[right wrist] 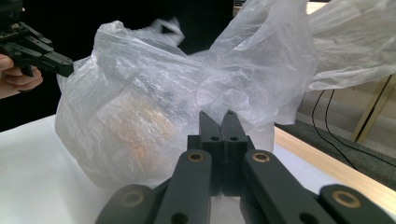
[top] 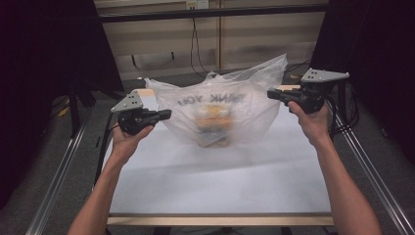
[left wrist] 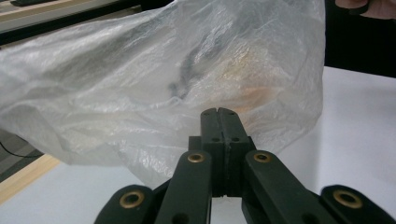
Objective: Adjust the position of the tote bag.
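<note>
The bag (top: 222, 105) sits at the table's (top: 220, 181) far middle, squarely between your two grippers, its long axis running left to right. Your left gripper (top: 165, 114) points at its left end, your right gripper (top: 272, 93) at its right. Each has its jaws pressed together with nothing between them. Both tips look just beside the plastic; I cannot tell whether either touches, and neither looks clearly nearer.

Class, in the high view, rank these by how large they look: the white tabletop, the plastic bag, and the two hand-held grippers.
1. White tabletop
2. Plastic bag
3. Left hand-held gripper and right hand-held gripper: these look alike in size, so they are left unranked against each other.
</note>
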`<control>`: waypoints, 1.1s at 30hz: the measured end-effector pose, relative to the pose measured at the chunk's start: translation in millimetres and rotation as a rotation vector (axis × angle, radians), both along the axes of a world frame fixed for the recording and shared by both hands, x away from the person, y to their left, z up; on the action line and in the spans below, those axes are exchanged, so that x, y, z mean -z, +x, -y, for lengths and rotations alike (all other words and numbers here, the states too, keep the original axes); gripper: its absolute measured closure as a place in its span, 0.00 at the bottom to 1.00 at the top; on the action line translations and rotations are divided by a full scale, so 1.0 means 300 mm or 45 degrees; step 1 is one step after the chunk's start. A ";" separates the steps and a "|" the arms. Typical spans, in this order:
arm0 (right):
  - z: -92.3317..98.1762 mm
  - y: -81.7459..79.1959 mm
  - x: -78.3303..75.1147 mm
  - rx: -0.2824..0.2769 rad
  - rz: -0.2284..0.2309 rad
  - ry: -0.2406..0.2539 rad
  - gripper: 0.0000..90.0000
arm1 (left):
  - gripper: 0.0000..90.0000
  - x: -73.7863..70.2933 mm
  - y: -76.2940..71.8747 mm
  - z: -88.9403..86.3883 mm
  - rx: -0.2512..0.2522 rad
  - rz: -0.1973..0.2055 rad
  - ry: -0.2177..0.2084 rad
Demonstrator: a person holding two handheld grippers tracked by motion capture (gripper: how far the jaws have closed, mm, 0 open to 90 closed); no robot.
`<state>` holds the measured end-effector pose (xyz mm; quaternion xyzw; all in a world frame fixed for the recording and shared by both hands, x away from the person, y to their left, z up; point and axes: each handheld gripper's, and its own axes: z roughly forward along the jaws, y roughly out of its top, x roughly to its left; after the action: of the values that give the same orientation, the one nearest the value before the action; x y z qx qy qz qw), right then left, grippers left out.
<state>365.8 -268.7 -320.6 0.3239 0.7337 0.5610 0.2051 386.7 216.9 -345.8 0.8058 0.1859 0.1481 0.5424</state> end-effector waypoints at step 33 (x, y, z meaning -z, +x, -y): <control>0.022 -0.023 0.241 -0.017 -0.137 -0.033 1.00 | 1.00 0.194 0.006 0.039 0.046 -0.093 0.251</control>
<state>358.9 -275.2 -392.8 0.3461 0.7530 0.5345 0.1659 388.4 205.2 -403.9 0.8634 0.1754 0.1262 0.4559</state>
